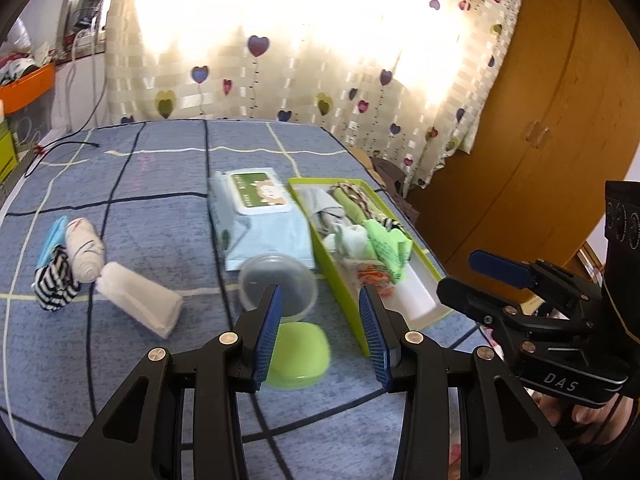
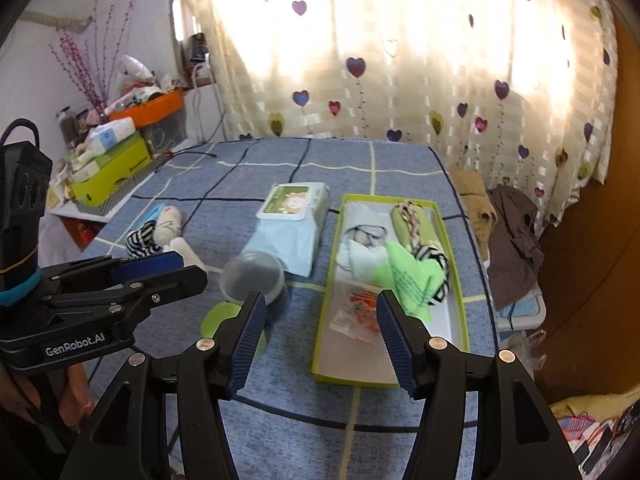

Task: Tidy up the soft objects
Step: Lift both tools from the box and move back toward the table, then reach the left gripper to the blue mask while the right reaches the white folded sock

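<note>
Well, both tongs hang empty with jaws apart: the left gripper over a green lid, the right gripper near the green box, which already holds several cloths. 3 rolled soft items wait far left on the blue bedspread: a striped sock roll, a cream roll and a white folded cloth. They look light, squashy and unlikely to slip; I'd pinch each across its thick middle.
</note>
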A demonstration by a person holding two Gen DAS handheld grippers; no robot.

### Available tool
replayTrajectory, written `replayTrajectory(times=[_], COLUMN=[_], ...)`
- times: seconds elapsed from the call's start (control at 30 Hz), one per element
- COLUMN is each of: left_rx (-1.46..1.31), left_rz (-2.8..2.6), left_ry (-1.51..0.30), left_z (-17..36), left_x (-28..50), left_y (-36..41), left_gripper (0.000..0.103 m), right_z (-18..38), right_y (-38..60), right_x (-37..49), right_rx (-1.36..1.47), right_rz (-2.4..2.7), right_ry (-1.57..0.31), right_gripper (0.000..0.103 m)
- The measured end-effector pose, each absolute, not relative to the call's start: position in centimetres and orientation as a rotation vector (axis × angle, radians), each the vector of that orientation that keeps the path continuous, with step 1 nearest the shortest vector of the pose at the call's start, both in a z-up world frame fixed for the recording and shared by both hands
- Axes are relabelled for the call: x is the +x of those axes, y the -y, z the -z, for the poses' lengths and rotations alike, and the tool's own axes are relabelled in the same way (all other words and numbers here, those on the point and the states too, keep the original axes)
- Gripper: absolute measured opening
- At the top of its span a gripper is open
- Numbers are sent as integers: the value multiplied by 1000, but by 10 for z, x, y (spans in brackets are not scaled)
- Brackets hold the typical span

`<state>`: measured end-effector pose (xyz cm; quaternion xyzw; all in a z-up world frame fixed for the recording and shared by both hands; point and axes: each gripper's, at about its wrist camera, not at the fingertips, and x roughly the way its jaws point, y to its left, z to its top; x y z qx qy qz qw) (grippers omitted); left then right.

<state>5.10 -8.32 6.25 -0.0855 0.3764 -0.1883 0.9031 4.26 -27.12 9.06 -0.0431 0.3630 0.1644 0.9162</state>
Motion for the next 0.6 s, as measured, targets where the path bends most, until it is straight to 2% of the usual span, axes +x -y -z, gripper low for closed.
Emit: replayTrajectory(times=[0.6], left_rx=[-285], left_rz=[202], left_ry=[-784], left_z=[-40], left_x=[54], left_y=[-15], left_gripper=[41], right_z=[-87], right_y=[181], right_x=[59], right_rx=[-188], right_rz=[-516], right_ry=[-763], right_gripper=[58])
